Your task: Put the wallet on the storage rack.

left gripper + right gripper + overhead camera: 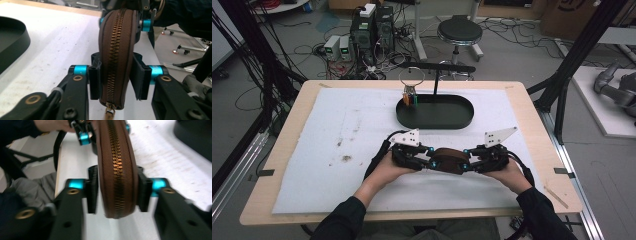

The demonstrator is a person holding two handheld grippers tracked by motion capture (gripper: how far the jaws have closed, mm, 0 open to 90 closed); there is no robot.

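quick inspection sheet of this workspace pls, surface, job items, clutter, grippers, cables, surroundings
surface: white mat on a wooden table, a few dark stains.
job's things: brown zipped case held up between both grippers, zipper closed.
clutter: black oval tray with a stand and a small orange item at its left end.
grippers: left gripper and right gripper each straddle one end of the case, pads against its sides.
cables: one trails from each gripper.
surroundings: stool, electronics boxes and loose floor wiring.
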